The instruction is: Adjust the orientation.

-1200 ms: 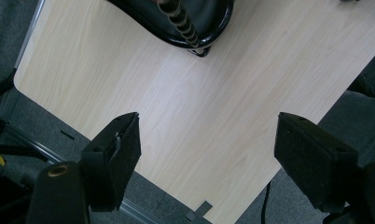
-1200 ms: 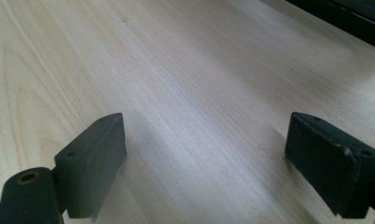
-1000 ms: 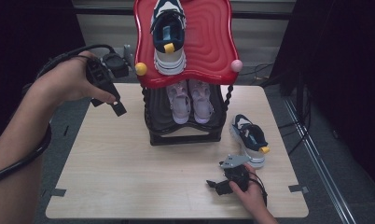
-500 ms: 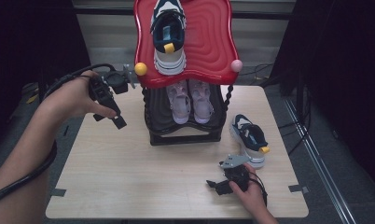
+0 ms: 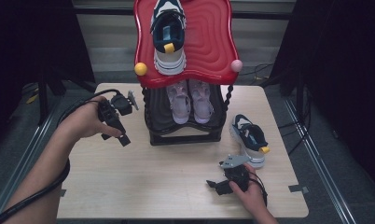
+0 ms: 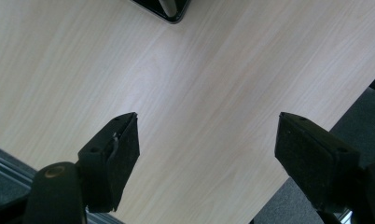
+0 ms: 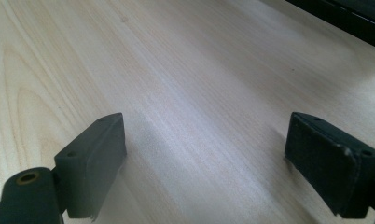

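Two grippers empty, jaws wide: left gripper (image 5: 114, 122) over the table (image 5: 143, 182) left of the rack (image 5: 185, 135), right gripper (image 5: 232, 179) resting near the navy sneaker (image 5: 250, 140) at right. We judge pickup next: close on that sneaker.

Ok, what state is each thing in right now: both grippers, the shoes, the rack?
Left gripper: open, empty, over the table left of the rack.
Right gripper: open, empty, low at the table's near edge.
Rack: upright.
Top shoe: flat on the red shelf.
Pale pair: side by side on the lower shelf.
Table shoe: upright, right of the rack.
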Available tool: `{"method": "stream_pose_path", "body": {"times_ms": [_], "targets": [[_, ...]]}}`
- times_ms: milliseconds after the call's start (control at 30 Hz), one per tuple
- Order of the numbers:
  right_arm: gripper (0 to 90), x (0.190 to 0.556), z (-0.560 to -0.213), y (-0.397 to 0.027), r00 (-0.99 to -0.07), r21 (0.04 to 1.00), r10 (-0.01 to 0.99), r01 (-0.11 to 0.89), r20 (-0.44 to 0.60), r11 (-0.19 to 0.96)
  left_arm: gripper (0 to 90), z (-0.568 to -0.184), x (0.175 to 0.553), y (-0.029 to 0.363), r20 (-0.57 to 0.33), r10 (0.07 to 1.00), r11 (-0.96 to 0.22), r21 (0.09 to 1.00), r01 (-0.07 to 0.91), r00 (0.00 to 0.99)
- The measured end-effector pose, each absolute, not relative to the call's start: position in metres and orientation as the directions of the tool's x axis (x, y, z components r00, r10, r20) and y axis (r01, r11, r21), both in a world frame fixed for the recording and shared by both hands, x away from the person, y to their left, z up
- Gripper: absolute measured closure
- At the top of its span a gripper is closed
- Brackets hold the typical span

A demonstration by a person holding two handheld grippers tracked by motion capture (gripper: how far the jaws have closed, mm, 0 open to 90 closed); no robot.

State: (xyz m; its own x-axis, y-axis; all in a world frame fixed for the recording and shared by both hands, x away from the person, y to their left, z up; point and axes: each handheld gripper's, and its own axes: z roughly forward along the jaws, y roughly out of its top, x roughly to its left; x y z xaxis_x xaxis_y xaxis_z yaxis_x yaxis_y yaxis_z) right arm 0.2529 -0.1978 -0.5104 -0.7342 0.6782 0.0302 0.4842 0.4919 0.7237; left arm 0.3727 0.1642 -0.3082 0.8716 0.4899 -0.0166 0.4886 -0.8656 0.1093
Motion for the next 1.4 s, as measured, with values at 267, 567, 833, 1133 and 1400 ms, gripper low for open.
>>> {"method": "stream_pose_path", "body": {"times_ms": [267, 567, 833, 1133, 1400], "targets": [[11.9, 0.253, -0.51, -0.198, -0.734, 0.724, 0.678, 0.484, 0.03, 0.492, 22.2, -0.334, 0.375, 0.166, -0.024, 0.5, -0.858, 0.123, 0.499, 0.865], [11.9, 0.253, -0.511, -0.198, -0.734, 0.724, 0.678, 0.483, 0.029, 0.492, 22.3, -0.366, 0.378, 0.162, -0.024, 0.518, -0.847, 0.125, 0.516, 0.855], [11.9, 0.253, -0.51, -0.198, -0.735, 0.722, 0.678, 0.486, 0.031, 0.493, 22.5, -0.393, 0.377, 0.154, -0.022, 0.533, -0.833, 0.161, 0.529, 0.846], [11.9, 0.253, -0.51, -0.198, -0.735, 0.722, 0.678, 0.486, 0.031, 0.493, 22.2, -0.412, 0.378, 0.154, -0.007, 0.572, -0.801, 0.214, 0.56, 0.82], [11.9, 0.253, -0.51, -0.198, -0.735, 0.722, 0.677, 0.485, 0.031, 0.494, 22.6, -0.435, 0.371, 0.151, 0.005, 0.587, -0.782, 0.262, 0.565, 0.81]]}}
